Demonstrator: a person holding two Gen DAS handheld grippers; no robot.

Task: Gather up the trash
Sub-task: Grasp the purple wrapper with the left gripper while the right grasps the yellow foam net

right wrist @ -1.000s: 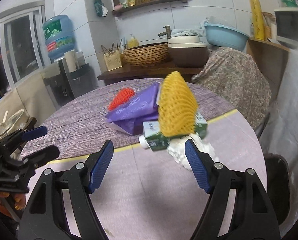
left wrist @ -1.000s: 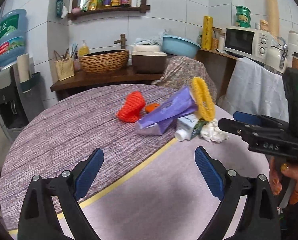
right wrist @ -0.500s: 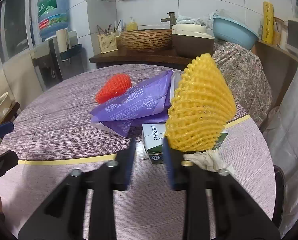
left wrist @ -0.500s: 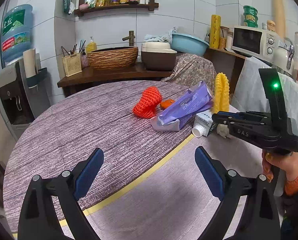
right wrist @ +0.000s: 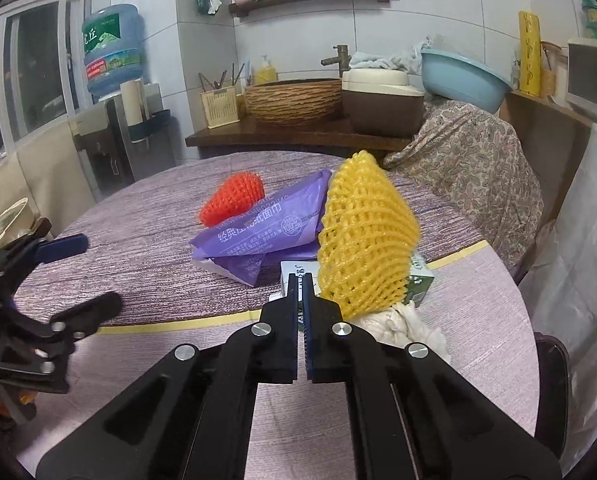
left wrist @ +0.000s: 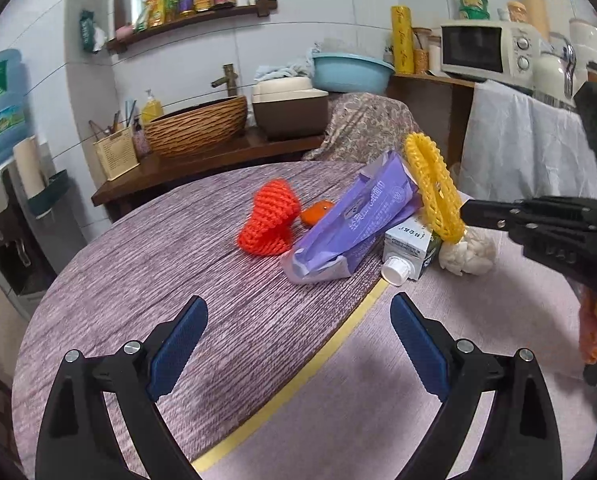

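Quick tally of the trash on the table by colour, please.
Yellow foam net sleeve: 1
Orange-red foam net sleeve: 1
Small orange scrap: 1
Purple plastic tissue wrapper: 1
White-green drink carton: 1
White crumpled tissue: 1
Total: 6

A woven brown wicker basin (left wrist: 196, 130) sits on the dark wooden counter (right wrist: 298, 136), beside a brown pot with a cream lid (right wrist: 382, 106). A light-blue plastic basin (left wrist: 352, 72) rests on floral cloth (right wrist: 470, 152), near a white microwave (left wrist: 488, 50).
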